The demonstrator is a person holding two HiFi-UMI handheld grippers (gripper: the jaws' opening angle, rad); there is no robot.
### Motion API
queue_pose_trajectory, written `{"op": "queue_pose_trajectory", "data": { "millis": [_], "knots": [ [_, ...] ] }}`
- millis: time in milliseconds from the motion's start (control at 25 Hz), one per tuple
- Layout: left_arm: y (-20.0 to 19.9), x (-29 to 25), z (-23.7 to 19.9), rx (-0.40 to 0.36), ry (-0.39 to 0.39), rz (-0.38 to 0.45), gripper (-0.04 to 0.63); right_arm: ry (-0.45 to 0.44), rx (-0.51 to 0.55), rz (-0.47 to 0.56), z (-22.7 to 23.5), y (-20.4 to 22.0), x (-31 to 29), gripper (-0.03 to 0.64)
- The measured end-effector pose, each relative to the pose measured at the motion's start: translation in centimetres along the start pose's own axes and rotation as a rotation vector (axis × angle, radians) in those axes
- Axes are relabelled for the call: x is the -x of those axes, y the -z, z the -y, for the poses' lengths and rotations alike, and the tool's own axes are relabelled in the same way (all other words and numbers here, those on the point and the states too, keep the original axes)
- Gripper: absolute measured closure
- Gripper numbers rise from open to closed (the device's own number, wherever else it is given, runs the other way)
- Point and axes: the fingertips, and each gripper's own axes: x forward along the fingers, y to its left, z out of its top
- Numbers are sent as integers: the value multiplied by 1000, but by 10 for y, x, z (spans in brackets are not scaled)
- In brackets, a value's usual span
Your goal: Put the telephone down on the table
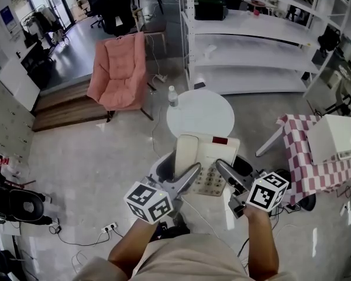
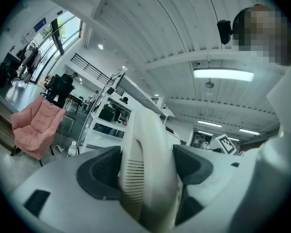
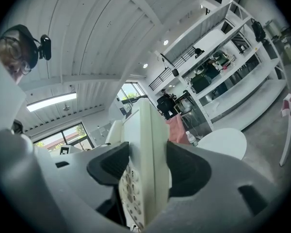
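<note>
1. One round white table [image 1: 206, 115]. It stands on the floor ahead of us, and we take it for the set-down place. Its top is bare apart from item 5.
2. One cream telephone [image 1: 212, 157], with its handset [image 2: 148, 154] lying in the cradle on our left side. We carry it level, keypad up, clear of the floor and on the near side of the table. From the head view its far edge just overlaps the table's near rim. We judge it is not yet resting on the top.
3. One left gripper [image 1: 189, 175]. Its jaws are closed on the telephone's near left corner, and its own view shows the handset's slotted end pinched between the dark pads. We think this grip keeps the loose handset from sliding off during the carry.
4. One right gripper [image 1: 225, 171]. Its jaws are clamped on the near right edge of the telephone, and the keypad shows just beside the left pad in its own view. We reckon a grip at each near corner keeps the body flat and stops it tipping. The telephone thus reaches forward from both grippers, towards the table.
5. One small clear bottle [image 1: 172, 96]. It stands upright at the table's far left rim, well apart from the telephone.
</note>
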Motion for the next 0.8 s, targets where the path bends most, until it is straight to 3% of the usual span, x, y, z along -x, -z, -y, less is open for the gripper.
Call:
{"op": "queue_pose_trajectory", "data": {
  "millis": [320, 800],
  "knots": [
    [-23, 0, -53, -4, 12, 15, 270, 4, 15, -2, -4, -8, -57, 390],
    [-47, -16, -126, -4, -101, 36, 270, -89, 12, -78, 15, -23, -142, 390]
  ]
}}
